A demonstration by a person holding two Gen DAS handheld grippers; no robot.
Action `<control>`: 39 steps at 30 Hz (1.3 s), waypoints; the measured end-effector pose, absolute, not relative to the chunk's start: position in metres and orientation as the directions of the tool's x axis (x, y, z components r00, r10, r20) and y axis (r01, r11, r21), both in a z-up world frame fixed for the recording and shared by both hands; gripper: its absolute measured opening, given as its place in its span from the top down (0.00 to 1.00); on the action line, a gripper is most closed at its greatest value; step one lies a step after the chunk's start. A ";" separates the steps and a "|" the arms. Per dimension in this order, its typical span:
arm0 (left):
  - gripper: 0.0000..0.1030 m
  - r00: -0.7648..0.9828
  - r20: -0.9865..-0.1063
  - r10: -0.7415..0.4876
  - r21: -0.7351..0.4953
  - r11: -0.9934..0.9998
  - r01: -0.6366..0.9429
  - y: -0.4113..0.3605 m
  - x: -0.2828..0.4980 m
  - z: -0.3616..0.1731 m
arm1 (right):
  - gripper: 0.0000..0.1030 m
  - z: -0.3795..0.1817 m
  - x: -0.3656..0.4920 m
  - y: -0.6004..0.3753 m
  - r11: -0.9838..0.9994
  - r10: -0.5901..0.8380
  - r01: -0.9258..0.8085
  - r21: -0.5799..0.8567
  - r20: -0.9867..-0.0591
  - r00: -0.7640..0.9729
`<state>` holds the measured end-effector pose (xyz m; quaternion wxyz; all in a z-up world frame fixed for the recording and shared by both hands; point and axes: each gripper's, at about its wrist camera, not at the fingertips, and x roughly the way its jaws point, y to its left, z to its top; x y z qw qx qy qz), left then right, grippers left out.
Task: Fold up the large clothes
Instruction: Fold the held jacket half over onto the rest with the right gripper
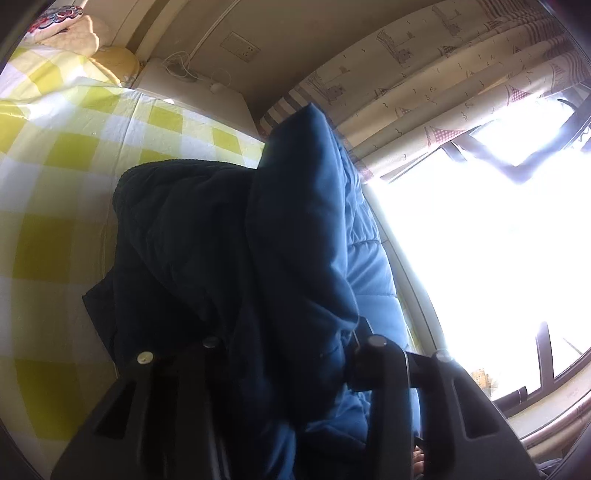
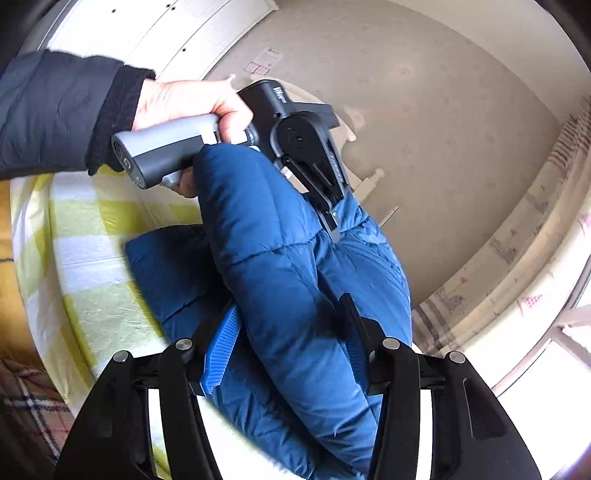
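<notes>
A puffy blue jacket (image 1: 303,221) lies partly on the bed, with one thick fold lifted. In the left wrist view its cloth fills the gap between the jaws of my left gripper (image 1: 288,332), which is shut on it. The right wrist view shows the same jacket (image 2: 280,258) bulging between the blue pads (image 2: 221,354) of my right gripper (image 2: 286,310), which is shut on a lower fold. Further up, my left gripper (image 2: 334,229) pinches the jacket's raised edge, and a hand (image 2: 184,99) in a dark sleeve holds its grey handle.
The bed has a yellow-and-white checked sheet (image 1: 74,166) (image 2: 85,240). A pillow (image 1: 85,33) lies at its head. A patterned curtain (image 1: 443,85) and a bright window (image 1: 480,240) are on the right. A plaid cloth (image 2: 33,398) sits at the lower left.
</notes>
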<state>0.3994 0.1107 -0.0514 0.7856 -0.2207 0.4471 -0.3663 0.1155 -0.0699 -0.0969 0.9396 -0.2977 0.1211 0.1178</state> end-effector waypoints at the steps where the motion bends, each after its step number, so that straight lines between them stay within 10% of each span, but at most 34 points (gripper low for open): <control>1: 0.65 0.333 -0.539 -0.774 -0.676 0.633 0.378 0.112 0.400 -0.053 | 0.50 -0.099 0.113 -0.085 0.834 0.120 -0.269 -0.482 -0.317 0.941; 10: 0.68 0.365 -0.540 -0.758 -0.647 0.651 0.396 0.113 0.386 -0.045 | 0.49 -0.117 0.137 -0.155 0.966 -0.001 -0.128 -0.223 -0.499 0.867; 21: 0.76 0.480 -0.582 -0.656 -0.434 0.750 0.499 0.121 0.354 -0.010 | 0.64 -0.135 0.143 -0.141 0.945 -0.025 -0.147 -0.293 -0.512 0.859; 25: 0.67 0.417 -0.520 -0.745 -0.622 0.665 0.413 0.155 0.375 -0.069 | 0.64 -0.126 0.143 -0.147 0.933 0.034 -0.220 -0.285 -0.539 0.841; 39: 0.61 0.535 -0.520 -0.666 -0.531 0.742 0.409 0.151 0.333 -0.061 | 0.54 -0.028 0.166 -0.072 0.887 0.389 -0.455 -0.084 -0.397 0.831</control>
